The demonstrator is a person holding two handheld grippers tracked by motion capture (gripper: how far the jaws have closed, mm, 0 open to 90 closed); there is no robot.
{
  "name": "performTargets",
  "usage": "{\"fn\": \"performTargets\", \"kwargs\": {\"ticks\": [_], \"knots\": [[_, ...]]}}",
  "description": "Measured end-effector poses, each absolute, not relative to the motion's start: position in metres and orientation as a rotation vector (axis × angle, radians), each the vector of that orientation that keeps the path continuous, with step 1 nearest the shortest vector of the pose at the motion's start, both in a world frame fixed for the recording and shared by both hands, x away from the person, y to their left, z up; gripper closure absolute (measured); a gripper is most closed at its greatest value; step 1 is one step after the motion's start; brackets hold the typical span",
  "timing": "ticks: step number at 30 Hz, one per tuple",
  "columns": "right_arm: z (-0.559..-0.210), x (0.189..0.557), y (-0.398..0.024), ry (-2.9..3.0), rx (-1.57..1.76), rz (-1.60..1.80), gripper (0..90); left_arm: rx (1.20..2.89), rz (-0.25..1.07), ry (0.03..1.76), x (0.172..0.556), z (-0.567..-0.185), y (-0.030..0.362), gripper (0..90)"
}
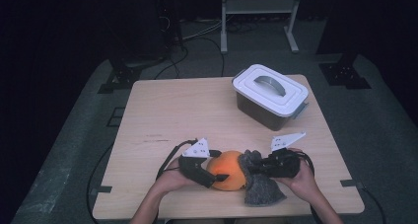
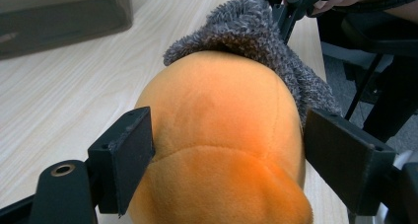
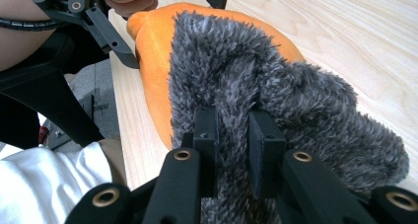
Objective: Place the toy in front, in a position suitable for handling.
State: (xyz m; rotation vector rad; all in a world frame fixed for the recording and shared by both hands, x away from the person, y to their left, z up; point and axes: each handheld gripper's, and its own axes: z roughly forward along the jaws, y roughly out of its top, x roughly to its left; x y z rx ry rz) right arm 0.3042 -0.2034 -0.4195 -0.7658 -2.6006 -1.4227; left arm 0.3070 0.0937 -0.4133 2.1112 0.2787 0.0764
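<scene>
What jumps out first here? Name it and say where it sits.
The bright orange plush toy at the table's near edge, draped on one side with a grey fuzzy cloth. The left claw straddles the toy with its jaws beside its flanks; the right claw pinches the cloth. Farther back on the right stands a white-lidded storage box.
</scene>
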Motion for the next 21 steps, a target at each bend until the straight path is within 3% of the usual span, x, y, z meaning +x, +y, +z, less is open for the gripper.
{"fn": "performTargets", "kwargs": {"ticks": [21], "knots": [[-0.42, 0.3007, -0.2038, -2.61, -0.769, -1.421, 75.9, 2.095, 0.054, 0.266, 0.3051, -0.4102, 0.0928, 18.6]]}}
